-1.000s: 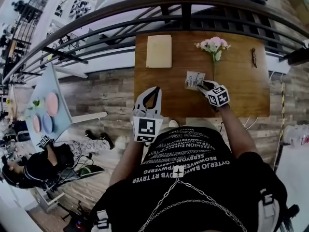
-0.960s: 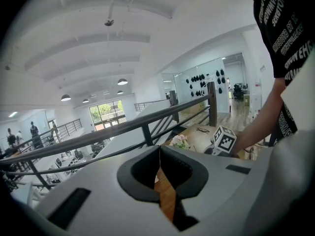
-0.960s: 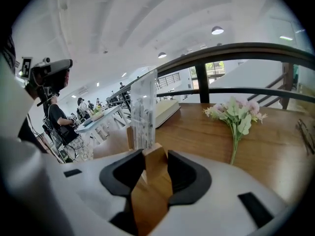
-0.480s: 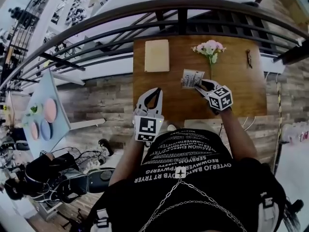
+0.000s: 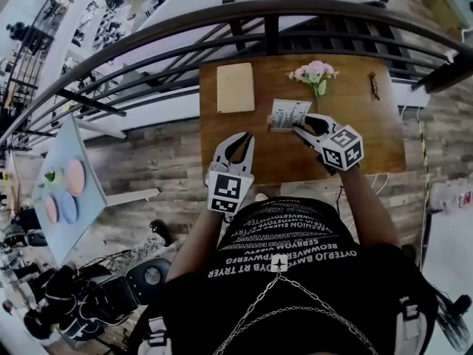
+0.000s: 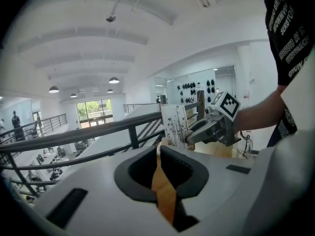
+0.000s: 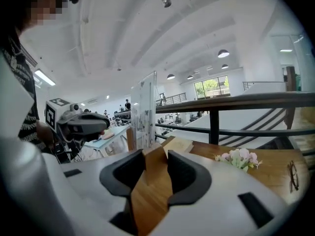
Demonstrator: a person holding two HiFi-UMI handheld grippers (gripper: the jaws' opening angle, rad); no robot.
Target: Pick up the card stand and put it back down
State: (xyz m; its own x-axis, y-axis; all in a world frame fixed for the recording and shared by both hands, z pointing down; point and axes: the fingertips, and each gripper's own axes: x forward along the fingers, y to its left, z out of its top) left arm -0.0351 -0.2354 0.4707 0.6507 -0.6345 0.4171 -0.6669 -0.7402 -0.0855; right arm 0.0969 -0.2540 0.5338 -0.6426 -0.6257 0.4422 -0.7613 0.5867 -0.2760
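Right tool (image 5: 297,127) is clamped on the wooden base of the card stand (image 5: 285,115), jaws set wide around it, the printed card upright just beyond the tips; whether the base clears the tabletop (image 5: 295,165) cannot be told. Pink flowers (image 5: 315,72) lie ahead of it, a tan pad (image 5: 235,87) ahead and leftward. Left tool (image 5: 238,140), off to its left, has its tips together, empty

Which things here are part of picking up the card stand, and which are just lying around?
Part of the job:
- card stand
- right gripper, closed on its wooden base

Just lying about, on the table:
- beige book
- pink flowers
- glasses
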